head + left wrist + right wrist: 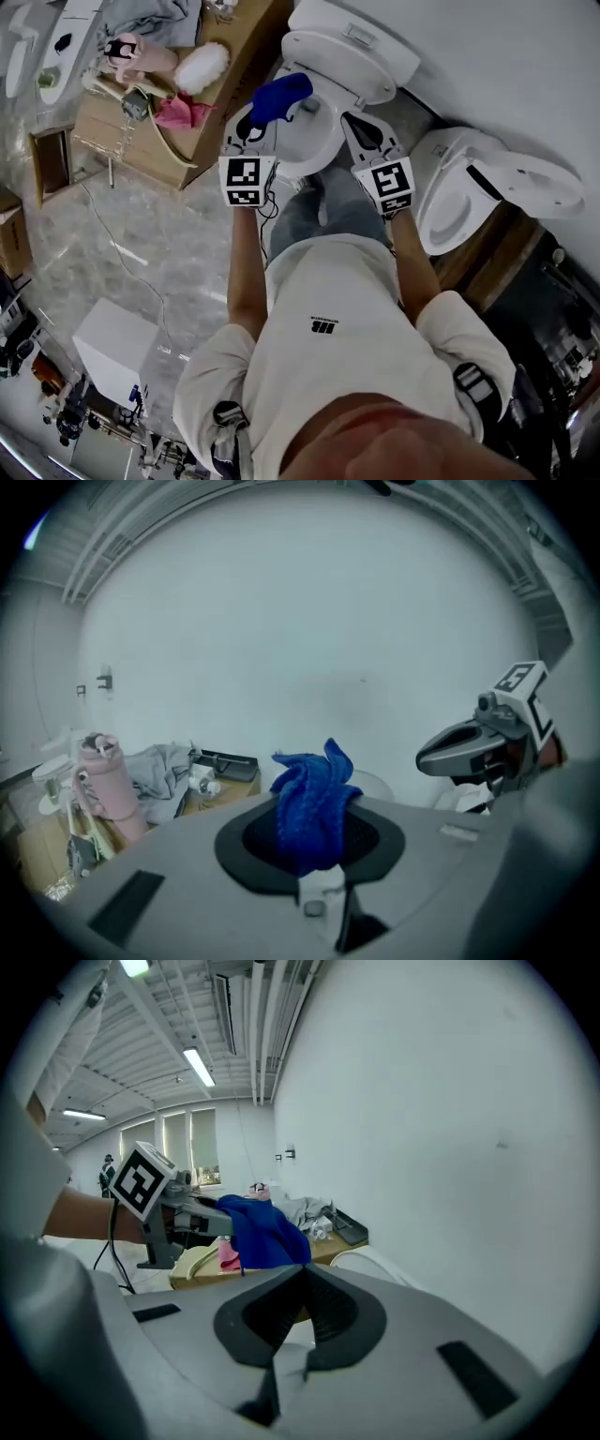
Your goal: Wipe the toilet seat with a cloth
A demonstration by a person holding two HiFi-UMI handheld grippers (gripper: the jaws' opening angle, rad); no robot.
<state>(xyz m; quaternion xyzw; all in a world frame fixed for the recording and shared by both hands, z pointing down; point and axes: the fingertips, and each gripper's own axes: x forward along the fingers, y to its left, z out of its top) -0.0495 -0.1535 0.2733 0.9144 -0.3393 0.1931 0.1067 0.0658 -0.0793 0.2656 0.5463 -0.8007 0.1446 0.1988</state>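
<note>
A white toilet (349, 58) stands in front of me in the head view, its seat rim (330, 142) partly hidden by the grippers. My left gripper (261, 128) hovers over the bowl's left side, shut on a bunched blue cloth (280, 96). In the left gripper view the cloth (314, 806) sticks up between the jaws. My right gripper (363, 129) is over the seat's right side, jaws shut with nothing between them (302, 1277). The right gripper view shows the left gripper (178, 1211) with the cloth (261, 1230) and a strip of white seat (377, 1266).
A second white toilet (469, 192) with its lid up stands close at the right. At the left, a wooden crate (141, 141) carries a pink bottle (141, 56), a white duster (200, 67), pink cloth and grey clothes. A white wall is behind the toilets. A white box (117, 352) sits on the floor.
</note>
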